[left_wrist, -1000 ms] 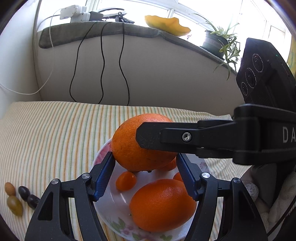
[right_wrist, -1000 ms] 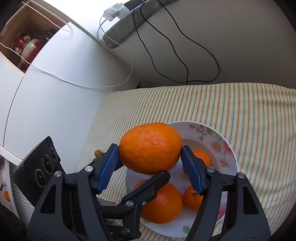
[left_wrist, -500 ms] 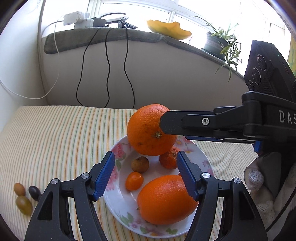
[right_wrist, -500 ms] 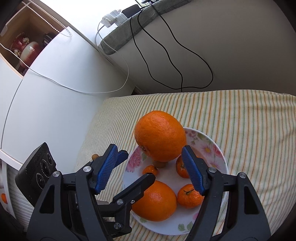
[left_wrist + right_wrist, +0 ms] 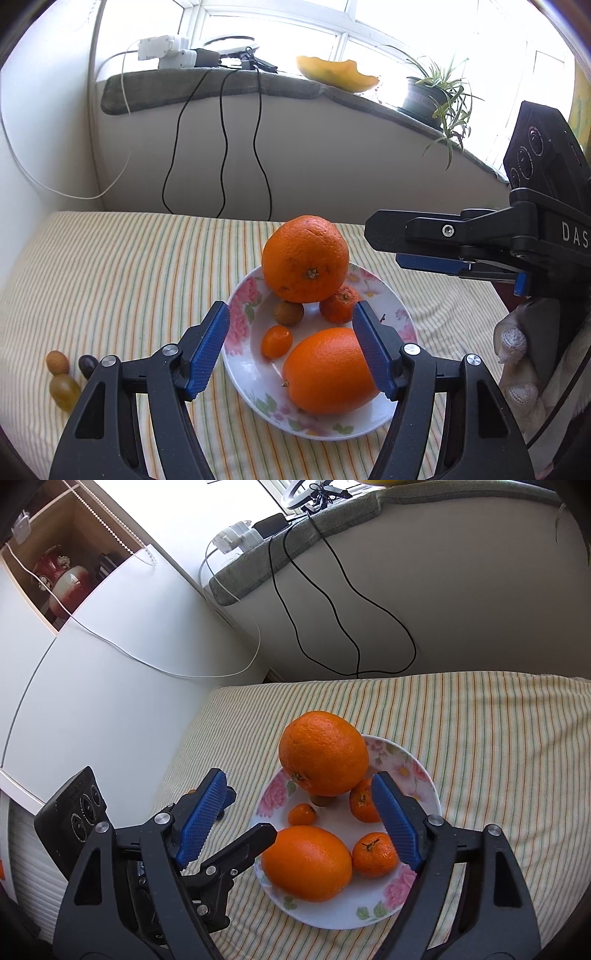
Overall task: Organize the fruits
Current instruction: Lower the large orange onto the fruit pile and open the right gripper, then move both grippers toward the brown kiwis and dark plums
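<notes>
A large round orange (image 5: 324, 753) sits on a white floral china plate (image 5: 413, 908), propped on a small brown fruit (image 5: 288, 313) and a small mandarin (image 5: 339, 303). A second large orange (image 5: 306, 863) lies nearer. Both black grippers with blue pads, left (image 5: 291, 350) and right (image 5: 299, 819), hover spread wide, holding nothing. The plate rests on striped cloth (image 5: 498, 738).
</notes>
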### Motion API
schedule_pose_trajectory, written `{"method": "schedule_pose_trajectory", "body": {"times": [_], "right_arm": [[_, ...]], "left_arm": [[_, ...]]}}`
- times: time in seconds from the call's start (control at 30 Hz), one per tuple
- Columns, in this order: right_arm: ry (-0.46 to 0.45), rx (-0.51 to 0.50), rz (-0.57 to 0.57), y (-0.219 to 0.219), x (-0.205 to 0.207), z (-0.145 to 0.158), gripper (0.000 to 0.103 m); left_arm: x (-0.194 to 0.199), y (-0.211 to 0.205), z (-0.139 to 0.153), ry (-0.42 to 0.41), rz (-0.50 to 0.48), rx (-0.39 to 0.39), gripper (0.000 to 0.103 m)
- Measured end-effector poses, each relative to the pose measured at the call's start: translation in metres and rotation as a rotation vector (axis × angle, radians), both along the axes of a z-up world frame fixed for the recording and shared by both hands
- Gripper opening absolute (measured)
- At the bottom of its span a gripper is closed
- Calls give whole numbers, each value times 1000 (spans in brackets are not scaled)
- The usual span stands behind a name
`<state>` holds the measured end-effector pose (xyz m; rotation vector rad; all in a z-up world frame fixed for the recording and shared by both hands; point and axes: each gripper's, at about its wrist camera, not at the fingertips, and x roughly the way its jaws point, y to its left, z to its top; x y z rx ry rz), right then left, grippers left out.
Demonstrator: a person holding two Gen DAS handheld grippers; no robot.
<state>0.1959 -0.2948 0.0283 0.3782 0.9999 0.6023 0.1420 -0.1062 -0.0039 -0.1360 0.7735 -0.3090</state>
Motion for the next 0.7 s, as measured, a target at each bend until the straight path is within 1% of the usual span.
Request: {"method": "schedule_pose_trajectory", "body": {"times": [0.2,0.53,0.7], "right_arm": [[-22,-9,-21,-2,-13,4,84],[-133,-55,-13,18,-46,23,84],[-215,-81,-18,34,-64,32,84]], "left_arm": [[-14,12,6,-25,11,-9,69],[-39,39,9,-54,30,-19,69],[-48,56,8,-68,37,-14,72]]}}
